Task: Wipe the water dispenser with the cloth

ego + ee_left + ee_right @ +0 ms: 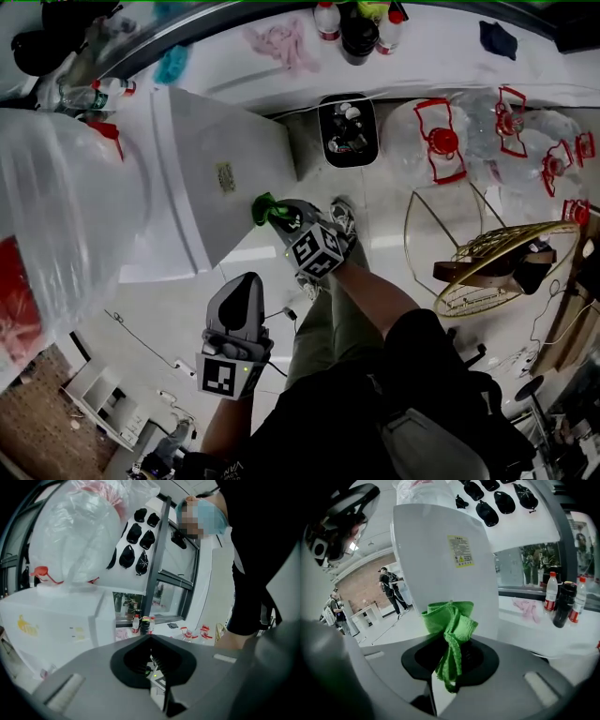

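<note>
The left gripper [150, 638] hangs low, apart from the work, its grey jaws pressed together with nothing between them. Beyond it, the right gripper [449, 645] pinches a green cloth [449, 623], a nubby, fuzzy rag crumpled into a loose knot, with one tail drooping down between the jaws. The bunched top of the cloth lies against the side of the water dispenser [436, 550], a tall white box with a smooth, flat, glossy panel that carries a small yellow sticker [460, 551]. A big clear plastic bottle [66, 206], rounded and glinting, sits upside down on top. Further off, a pale ledge [581, 637] holds slim bottles [565, 603] and a limp pink rag [527, 609].
</note>
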Available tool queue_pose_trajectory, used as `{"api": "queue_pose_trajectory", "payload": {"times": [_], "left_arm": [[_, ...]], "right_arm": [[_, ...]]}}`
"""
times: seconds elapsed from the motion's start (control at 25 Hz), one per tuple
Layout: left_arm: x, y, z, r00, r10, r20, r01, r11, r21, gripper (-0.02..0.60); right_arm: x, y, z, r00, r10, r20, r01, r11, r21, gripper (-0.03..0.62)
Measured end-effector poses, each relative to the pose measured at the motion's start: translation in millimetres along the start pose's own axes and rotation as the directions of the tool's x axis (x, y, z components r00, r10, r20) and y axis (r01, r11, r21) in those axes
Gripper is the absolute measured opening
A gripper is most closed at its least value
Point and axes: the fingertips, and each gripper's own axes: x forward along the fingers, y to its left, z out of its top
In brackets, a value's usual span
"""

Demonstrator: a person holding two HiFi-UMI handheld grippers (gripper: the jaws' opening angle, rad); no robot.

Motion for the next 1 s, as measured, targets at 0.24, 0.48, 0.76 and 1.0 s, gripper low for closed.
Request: {"api": "queue_pose_trajectory", "payload": {"times": [0.24, 0.48, 0.76, 1.0], "left_arm": [[15, 10, 2, 0.999, 0.038, 0.000, -0.038, 0.999, -0.036, 0.002], [19, 20, 3, 0.996, 0.093, 0.001, -0.092, 0.993, -0.072, 0.002], [17, 19, -2, 0.993, 0.117, -0.014, -0.118, 0.989, -0.090, 0.002], [13, 19, 1, 0.992, 0.127, -0.002, -0.127, 0.988, -0.086, 0.002]], "right_arm": [[28, -47, 23, 1.000, -0.022, -0.009, 0.022, 1.000, -0.006, 0.089], [62, -112, 63, 0.997, -0.082, 0.005, 0.082, 0.997, 0.007, 0.089], [95, -175, 95, 0.984, -0.176, -0.027, 0.176, 0.984, 0.024, 0.089], [95, -203, 115, 0.964, -0.263, -0.029, 0.264, 0.964, 0.037, 0.089]]}}
